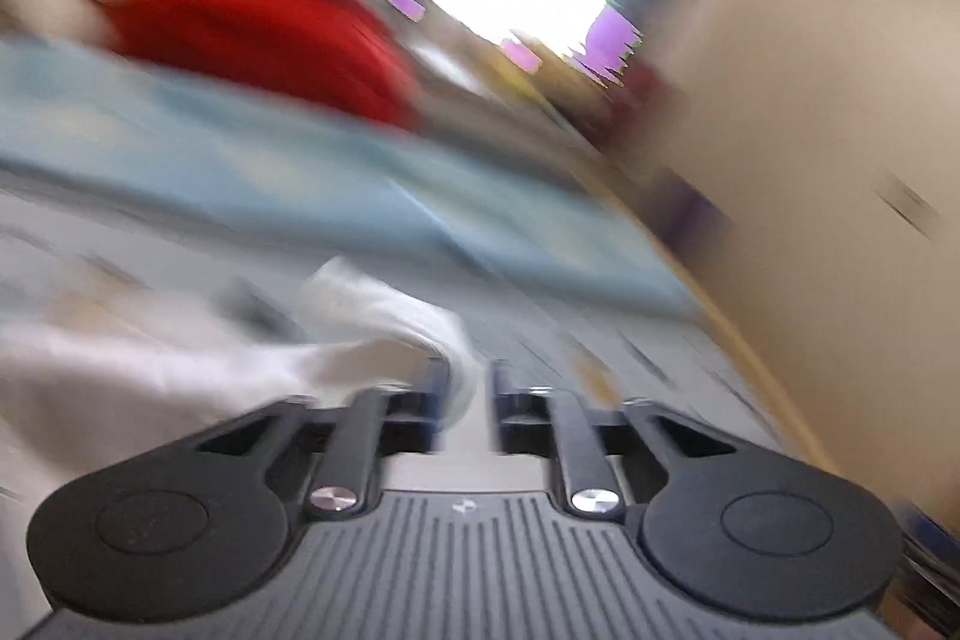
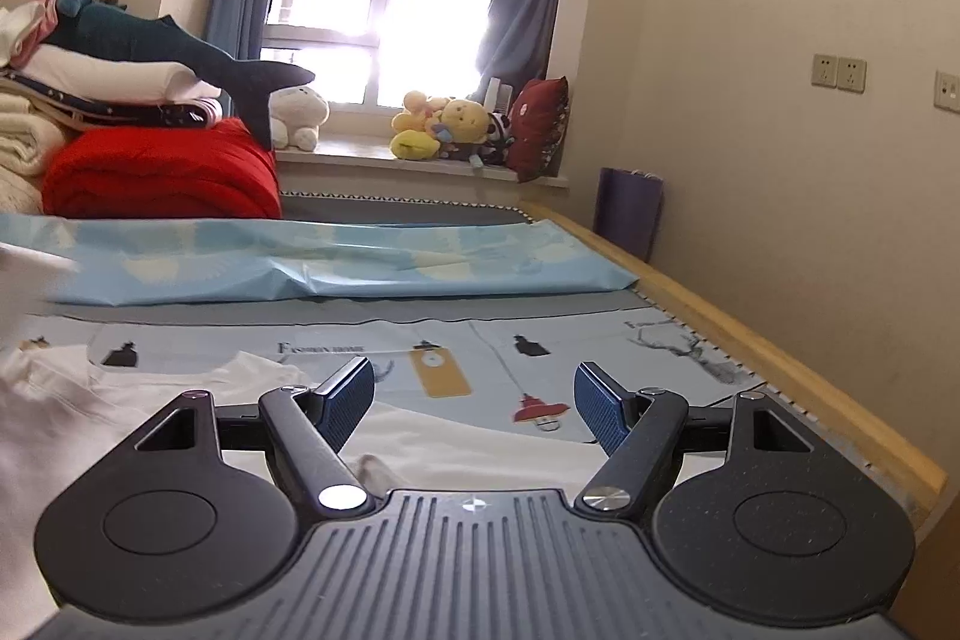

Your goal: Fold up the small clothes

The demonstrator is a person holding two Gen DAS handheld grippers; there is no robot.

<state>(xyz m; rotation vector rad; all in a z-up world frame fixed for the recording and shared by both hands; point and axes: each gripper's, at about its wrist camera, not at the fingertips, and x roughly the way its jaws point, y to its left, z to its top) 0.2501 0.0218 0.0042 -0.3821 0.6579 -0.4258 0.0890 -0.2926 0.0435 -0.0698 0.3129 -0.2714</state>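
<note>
The white garment (image 2: 120,400) is lying spread on the bed (image 2: 750,340), on the patterned sheet, and the left tongs (image 1: 465,388) are pinching a fold of this cloth between nearly closed jaws, while that blurred view suggests a quick motion. The right tongs (image 2: 474,400) are standing spread and empty just above the garment's near edge. I judge that a fold is being carried over, so the next move is calling for the right tongs to pinch the other side.
</note>
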